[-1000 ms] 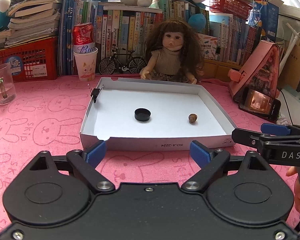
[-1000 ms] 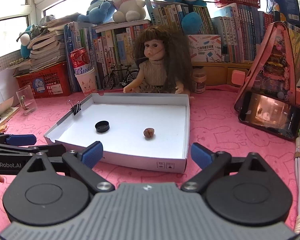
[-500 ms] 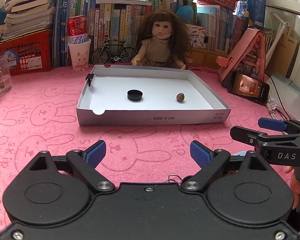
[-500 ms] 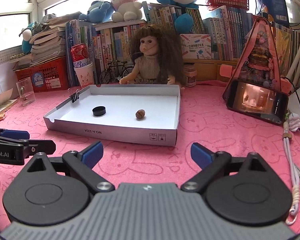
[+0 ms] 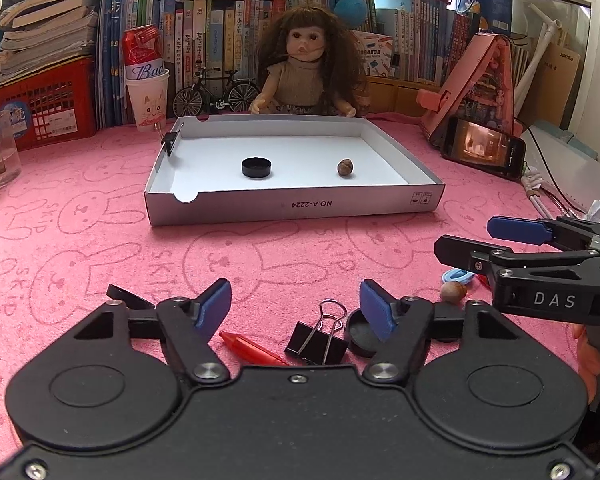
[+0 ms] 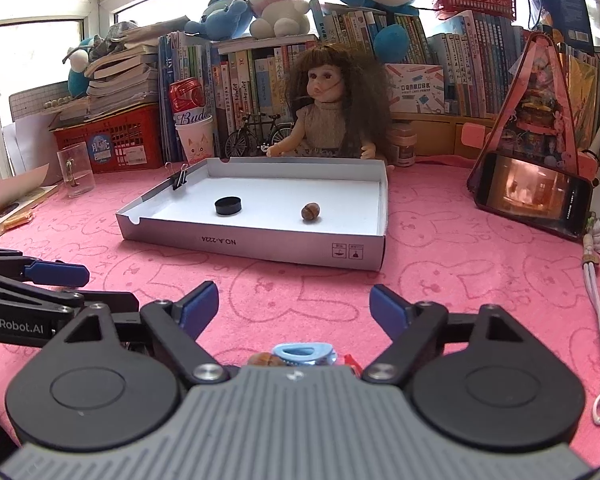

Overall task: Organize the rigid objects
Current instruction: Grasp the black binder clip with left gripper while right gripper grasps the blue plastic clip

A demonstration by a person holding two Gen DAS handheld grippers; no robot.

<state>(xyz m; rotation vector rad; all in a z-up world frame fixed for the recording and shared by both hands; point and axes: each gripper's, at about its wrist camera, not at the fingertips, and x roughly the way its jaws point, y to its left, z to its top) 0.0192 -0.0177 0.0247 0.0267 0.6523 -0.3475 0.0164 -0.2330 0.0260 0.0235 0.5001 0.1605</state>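
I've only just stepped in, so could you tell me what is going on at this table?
A person holds a gripper in each hand, sorting small items into the white box on the pink cloth. A black cap and a nut lie inside it, with a binder clip on its left wall. The left gripper is open and empty above a loose binder clip, red pen and second cap. The right gripper is open too, near another nut.

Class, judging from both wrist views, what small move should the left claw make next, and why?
Probably lower the open left claw onto the black metal binder clip lying between its fingers on the pink cloth; the white cardboard tray already holds a black round cap and a brown nut.
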